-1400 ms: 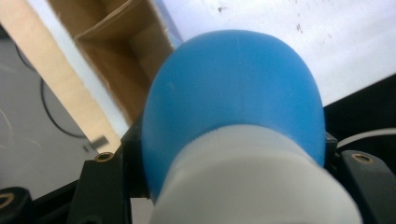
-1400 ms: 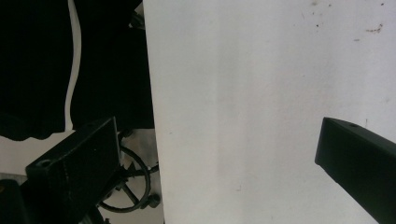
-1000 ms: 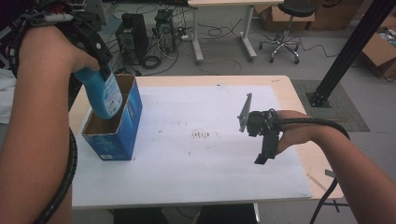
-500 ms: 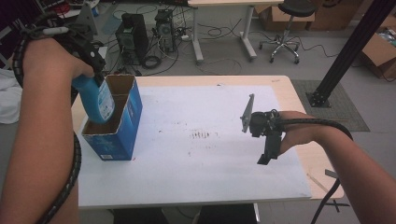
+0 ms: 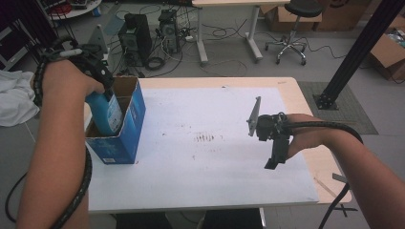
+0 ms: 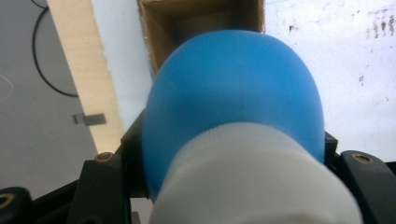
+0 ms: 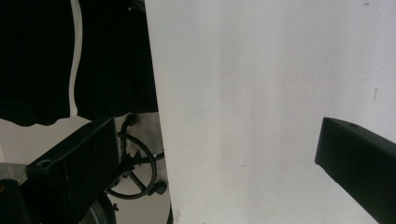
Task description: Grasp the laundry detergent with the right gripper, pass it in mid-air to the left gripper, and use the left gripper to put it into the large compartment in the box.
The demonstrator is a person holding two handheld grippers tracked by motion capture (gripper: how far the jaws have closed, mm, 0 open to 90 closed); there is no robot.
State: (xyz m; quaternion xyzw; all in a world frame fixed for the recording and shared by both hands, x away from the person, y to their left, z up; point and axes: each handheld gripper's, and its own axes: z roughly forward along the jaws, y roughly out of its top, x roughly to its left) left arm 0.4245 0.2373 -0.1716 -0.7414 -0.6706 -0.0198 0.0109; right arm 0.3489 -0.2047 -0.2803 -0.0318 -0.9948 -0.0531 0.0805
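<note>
Right hand-held gripper (image 5: 277,151) at 4 o'clock over the white surface (image 5: 205,162), jaws spread wide and empty, pointing down toward the near edge; in the right gripper view both jaws stand well apart over bare white sheet.

Left hand-held gripper (image 5: 98,78) at 10 o'clock, clamped on the neck of a blue bottle (image 5: 106,112) just below its white cap (image 6: 254,179). Bottle upright, lower part inside the open blue box (image 5: 125,138). Box stands on the surface near its left edge.

Beyond the surface, 12 o'clock: computer towers (image 5: 148,33), a stool (image 5: 291,28).
</note>
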